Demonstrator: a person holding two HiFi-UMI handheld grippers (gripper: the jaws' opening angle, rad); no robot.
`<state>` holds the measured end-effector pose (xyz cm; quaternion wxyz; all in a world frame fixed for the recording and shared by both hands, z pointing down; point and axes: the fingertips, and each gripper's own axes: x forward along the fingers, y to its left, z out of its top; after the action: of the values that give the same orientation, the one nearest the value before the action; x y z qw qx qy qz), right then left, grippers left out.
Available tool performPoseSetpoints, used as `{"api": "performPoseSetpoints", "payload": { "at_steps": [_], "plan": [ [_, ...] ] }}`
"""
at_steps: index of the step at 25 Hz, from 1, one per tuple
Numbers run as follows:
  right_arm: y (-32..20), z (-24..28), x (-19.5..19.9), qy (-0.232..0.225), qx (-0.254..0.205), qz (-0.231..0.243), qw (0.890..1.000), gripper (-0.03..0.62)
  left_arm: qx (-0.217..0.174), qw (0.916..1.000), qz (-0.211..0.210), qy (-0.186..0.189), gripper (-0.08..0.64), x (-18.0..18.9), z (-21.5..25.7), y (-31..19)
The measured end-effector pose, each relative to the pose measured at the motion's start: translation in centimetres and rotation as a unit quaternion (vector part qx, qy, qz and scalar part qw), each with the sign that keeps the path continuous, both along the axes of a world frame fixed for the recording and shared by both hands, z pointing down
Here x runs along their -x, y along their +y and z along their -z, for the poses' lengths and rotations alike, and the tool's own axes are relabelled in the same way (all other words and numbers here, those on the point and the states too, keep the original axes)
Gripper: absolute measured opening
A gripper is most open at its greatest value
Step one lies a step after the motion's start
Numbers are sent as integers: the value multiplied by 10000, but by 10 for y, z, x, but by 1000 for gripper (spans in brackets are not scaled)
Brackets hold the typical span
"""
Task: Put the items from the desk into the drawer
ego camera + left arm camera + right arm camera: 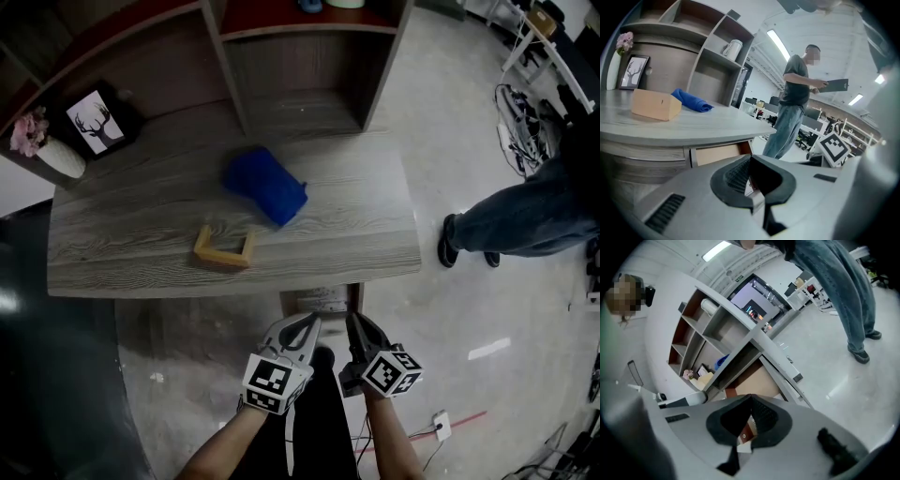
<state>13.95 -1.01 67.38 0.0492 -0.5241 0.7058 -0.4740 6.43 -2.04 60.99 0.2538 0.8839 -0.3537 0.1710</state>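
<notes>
As left gripper (310, 323), right gripper (354, 321) clench empty, one blue cloth (265, 185), one wooden box (222, 255).

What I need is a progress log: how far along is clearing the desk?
Done: the drawer looks pulled out a little. In hand: nothing; the left gripper and right gripper are both shut and empty, short of the desk. Left: the blue cloth and wooden box lie on the desk.
</notes>
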Motion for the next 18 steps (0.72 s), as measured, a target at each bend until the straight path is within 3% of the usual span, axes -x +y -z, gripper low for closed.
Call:
{"api": "performPoseSetpoints", "payload": {
  "at_steps": [5,13,18],
  "plan": [
    [-8,36,8,562,-442,288,9970,12,-144,9997,-174,94,11,-8,23,-4],
    [-21,108,9,934,-1025,121,9903,12,-386,9988,-237,204,11,-10,69,-10],
    [-31,165,6,1442,-1455,-21,9788,12,-582,9979,-166,222,11,-4,109,-23]
  ]
}}
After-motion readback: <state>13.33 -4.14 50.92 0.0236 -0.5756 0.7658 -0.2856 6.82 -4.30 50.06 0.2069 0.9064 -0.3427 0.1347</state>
